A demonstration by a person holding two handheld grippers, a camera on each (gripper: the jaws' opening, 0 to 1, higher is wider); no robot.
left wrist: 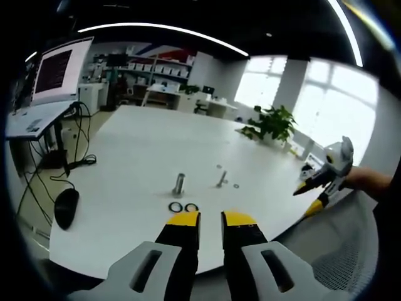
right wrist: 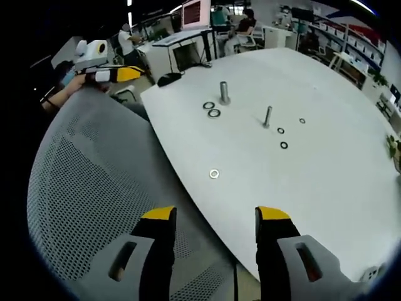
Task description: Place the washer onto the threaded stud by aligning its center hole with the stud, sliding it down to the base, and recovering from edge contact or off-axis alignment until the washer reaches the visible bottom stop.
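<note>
On the white table [left wrist: 138, 150] a thick threaded stud [left wrist: 179, 184] stands upright, with a thinner stud [left wrist: 222, 179] to its right. Two dark washers [left wrist: 182, 207] lie flat just in front of the thick stud. My left gripper [left wrist: 211, 219] hovers near the table edge, its yellow-tipped jaws a narrow gap apart and holding nothing. In the right gripper view the thick stud [right wrist: 223, 92], the thin stud [right wrist: 267, 116] and a lone pale washer [right wrist: 214, 174] show. My right gripper [right wrist: 216, 214] is wide open and empty, over the table edge.
A grey mesh chair back [right wrist: 94, 188] sits between the grippers and the table. Small washers [right wrist: 284, 145] lie around the thin stud. A desk with a monitor [left wrist: 56, 69] and a potted plant [left wrist: 272, 122] stand beyond the table. The left gripper [right wrist: 113, 74] shows beyond the chair.
</note>
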